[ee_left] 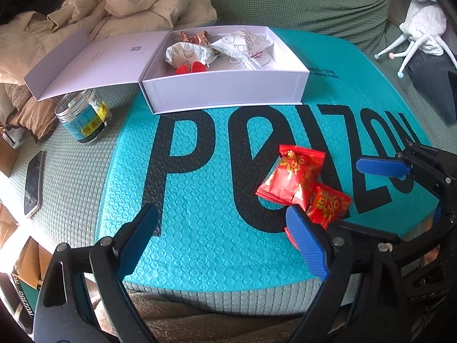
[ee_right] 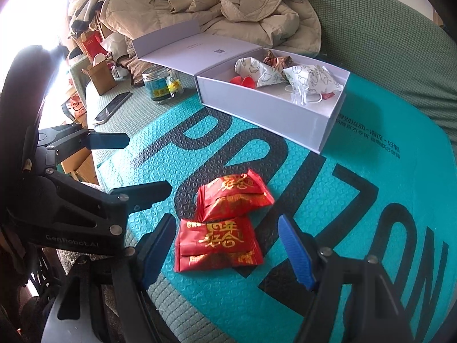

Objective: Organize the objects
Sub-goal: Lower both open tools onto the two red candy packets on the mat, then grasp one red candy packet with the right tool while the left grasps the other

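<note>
Two red candy packets with gold lettering lie overlapping on a teal bubble mailer (ee_left: 200,200): the far one (ee_left: 291,174) (ee_right: 234,194), the near one (ee_left: 328,204) (ee_right: 217,243). An open white box (ee_left: 225,88) (ee_right: 274,111) at the back holds wrapped sweets and small red pieces. My left gripper (ee_left: 225,240) is open and empty, its right finger beside the packets. My right gripper (ee_right: 228,251) is open, jaws on either side of the near packet, just above it. It also shows in the left wrist view (ee_left: 382,167).
A clear jar (ee_left: 82,117) (ee_right: 160,85) stands left of the box. A phone (ee_left: 34,183) (ee_right: 112,107) lies on the green cushion. A beige jacket (ee_left: 114,5) is piled behind the box. A white toy (ee_left: 420,25) sits at the right. Cardboard boxes (ee_right: 97,75) stand at the left.
</note>
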Action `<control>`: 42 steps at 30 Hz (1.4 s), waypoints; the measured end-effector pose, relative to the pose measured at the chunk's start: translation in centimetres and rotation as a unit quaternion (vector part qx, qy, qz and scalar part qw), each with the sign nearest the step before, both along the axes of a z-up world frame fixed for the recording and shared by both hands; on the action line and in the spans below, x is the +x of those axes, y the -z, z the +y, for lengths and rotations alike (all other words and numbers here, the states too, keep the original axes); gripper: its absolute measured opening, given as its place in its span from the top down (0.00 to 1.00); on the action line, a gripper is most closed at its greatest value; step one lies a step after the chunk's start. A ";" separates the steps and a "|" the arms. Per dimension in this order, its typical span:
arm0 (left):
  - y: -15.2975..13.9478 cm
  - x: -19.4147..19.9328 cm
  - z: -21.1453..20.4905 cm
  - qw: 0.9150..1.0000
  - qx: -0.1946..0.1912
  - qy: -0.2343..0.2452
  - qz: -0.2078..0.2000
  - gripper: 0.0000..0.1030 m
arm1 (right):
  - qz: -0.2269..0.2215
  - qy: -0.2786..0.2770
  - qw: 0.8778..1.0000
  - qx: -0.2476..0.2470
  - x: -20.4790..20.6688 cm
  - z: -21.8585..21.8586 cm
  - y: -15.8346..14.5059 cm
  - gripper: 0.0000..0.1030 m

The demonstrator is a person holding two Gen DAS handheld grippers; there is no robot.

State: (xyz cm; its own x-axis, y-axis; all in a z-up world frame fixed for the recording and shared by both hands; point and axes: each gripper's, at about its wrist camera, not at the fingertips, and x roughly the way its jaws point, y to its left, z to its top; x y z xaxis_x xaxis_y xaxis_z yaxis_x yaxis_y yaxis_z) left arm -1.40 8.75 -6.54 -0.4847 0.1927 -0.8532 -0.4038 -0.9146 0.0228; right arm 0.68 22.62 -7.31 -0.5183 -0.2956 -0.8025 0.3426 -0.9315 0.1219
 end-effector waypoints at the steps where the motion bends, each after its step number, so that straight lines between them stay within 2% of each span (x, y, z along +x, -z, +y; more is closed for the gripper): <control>1: 0.3 0.0 0.0 1.000 0.000 0.000 -0.004 0.12 | -0.005 -0.003 1.000 -0.002 0.1 -0.1 0.3 0.27; 11: 2.1 0.1 -1.1 1.000 0.004 -0.003 -0.020 0.12 | -0.033 -0.015 0.999 -0.006 0.1 -0.9 2.8 0.27; 19: 2.7 -0.5 -1.1 1.000 0.009 -0.001 -0.023 0.12 | -0.017 -0.019 1.000 0.012 -0.5 -1.3 3.8 0.27; 27: 2.1 -1.3 1.1 0.999 0.025 0.035 -0.013 0.12 | -0.008 -0.005 1.000 0.016 -0.6 0.2 3.9 0.27; 33: 2.1 -2.1 3.7 0.998 0.017 0.067 -0.007 0.12 | 0.000 0.008 1.000 0.026 -0.5 2.0 4.0 0.27; 42: 3.2 -2.8 5.7 0.997 -0.002 0.072 -0.002 0.12 | 0.005 0.037 0.999 0.035 -0.8 4.5 4.0 0.27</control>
State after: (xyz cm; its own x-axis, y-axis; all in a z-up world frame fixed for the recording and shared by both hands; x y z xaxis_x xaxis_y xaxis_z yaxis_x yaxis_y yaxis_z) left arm -4.16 14.42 -9.74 -0.4486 0.2575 -0.8558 -0.5316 -0.8467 0.0240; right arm -0.09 27.16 -11.31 -0.5447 -0.1994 -0.8146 0.2737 -0.9604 0.0521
